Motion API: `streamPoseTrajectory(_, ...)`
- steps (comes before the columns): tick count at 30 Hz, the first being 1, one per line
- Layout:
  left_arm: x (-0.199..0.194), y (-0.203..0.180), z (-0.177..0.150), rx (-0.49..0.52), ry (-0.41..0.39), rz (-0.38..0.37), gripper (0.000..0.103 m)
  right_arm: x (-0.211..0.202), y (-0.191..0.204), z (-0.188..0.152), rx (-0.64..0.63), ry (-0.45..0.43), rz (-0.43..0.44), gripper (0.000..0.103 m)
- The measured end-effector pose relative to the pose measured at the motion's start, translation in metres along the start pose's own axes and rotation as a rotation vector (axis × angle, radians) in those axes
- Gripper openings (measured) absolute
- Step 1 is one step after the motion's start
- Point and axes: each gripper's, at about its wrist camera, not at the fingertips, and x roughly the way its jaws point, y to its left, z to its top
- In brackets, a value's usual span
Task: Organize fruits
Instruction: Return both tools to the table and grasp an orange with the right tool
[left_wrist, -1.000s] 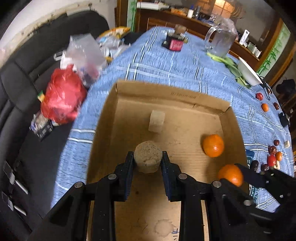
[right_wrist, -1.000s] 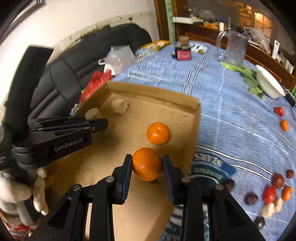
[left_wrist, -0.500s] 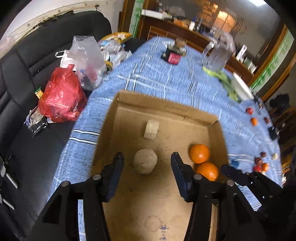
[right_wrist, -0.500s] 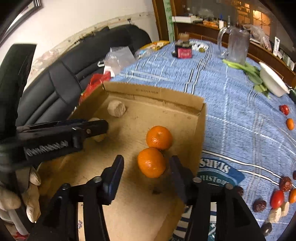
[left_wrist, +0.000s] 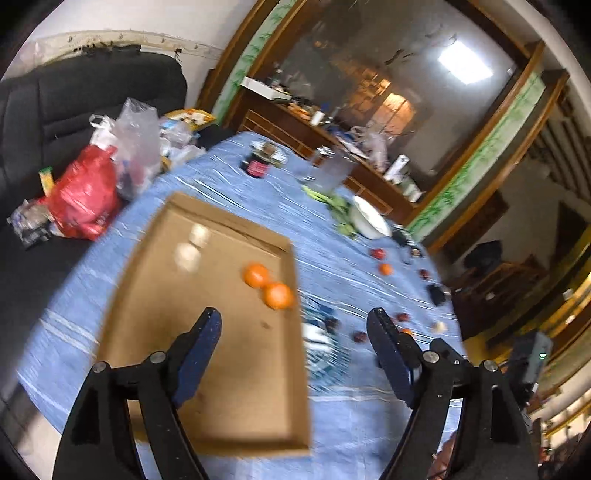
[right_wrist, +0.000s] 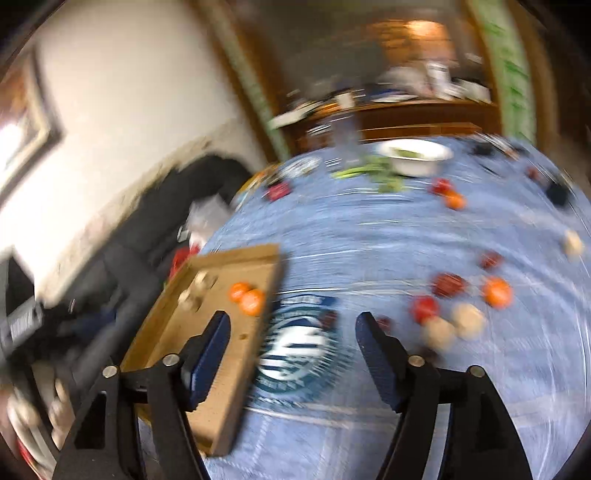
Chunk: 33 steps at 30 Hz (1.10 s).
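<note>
Both my grippers have lifted back from the cardboard box (left_wrist: 236, 373); their fingers have just been opening and now stand apart, nothing between. Two oranges (left_wrist: 267, 284) lie touching by the box's right wall, two pale lumps (left_wrist: 190, 245) further in, on the blue-clothed desk (left_wrist: 343, 266).

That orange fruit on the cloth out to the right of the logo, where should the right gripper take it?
Grip the orange fruit across its round middle, coming down from above with the open, empty right gripper. It sits clear on its right side, but a dark red fruit and a pale lump crowd its left, so set the fingers front to back.
</note>
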Motion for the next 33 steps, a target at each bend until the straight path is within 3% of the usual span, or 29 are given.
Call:
streamPoseTrajectory(3, 0.009, -0.02, -0.02, 0.037, 0.041, -0.002, 0.081, -0.03, -0.04, -0.005, 0.105, -0.035, -0.048, 0.076)
streamPoseTrajectory(7, 0.023, -0.044, -0.037, 0.088, 0.079, 0.0, 0.081, -0.067, -0.072, -0.011, 0.153, -0.102, -0.123, 0.076)
streamPoseTrajectory(12, 0.045, -0.068, -0.056, 0.156, 0.141, -0.006, 0.081, -0.077, -0.095, -0.017, 0.181, -0.106, -0.152, 0.076)
streamPoseTrajectory(22, 0.102, -0.085, -0.094, 0.277, 0.257, 0.001, 0.081, -0.046, -0.128, -0.026, 0.21, -0.054, -0.201, 0.076)
streamPoseTrajectory(28, 0.123, -0.084, -0.091, 0.29, 0.278, 0.027, 0.08, -0.029, -0.144, -0.005, 0.216, -0.027, -0.227, 0.076)
streamPoseTrajectory(33, 0.131, -0.083, -0.09, 0.281, 0.275, 0.044, 0.08, 0.005, -0.144, 0.019, 0.109, 0.031, -0.291, 0.076)
